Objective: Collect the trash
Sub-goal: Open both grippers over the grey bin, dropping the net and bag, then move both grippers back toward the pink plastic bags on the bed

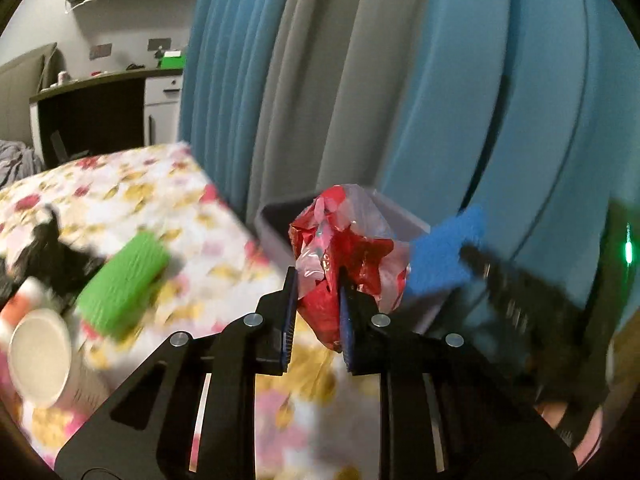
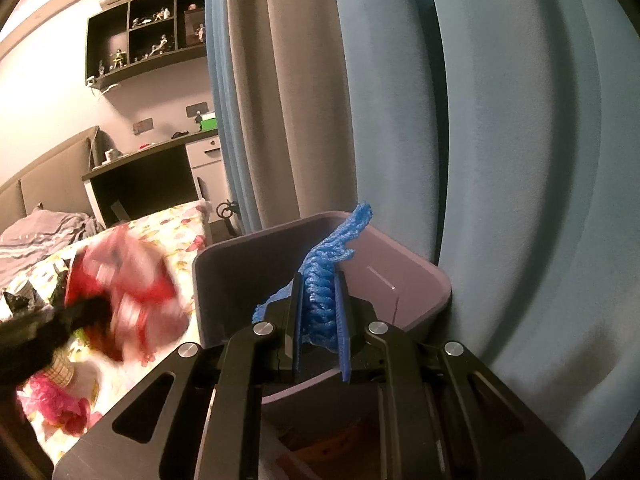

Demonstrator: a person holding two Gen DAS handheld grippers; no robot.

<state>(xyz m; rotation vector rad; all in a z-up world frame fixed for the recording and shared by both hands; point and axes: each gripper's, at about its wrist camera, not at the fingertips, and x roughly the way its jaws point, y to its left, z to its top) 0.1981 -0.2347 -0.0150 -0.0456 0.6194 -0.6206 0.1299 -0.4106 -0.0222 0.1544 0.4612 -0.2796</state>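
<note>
My right gripper, clamped on the blue foam net, sits directly over the grey bin. My left gripper, pinching the red wrapper, lies short of it, bin ahead.

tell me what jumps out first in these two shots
The crumpled red and clear plastic wrapper stands out, clamped in the left gripper in front of the grey plastic bin. Next is the bright blue foam net sleeve, pinched in the right gripper over the bin's opening. A green foam net roll lies on the floral tablecloth.
</note>
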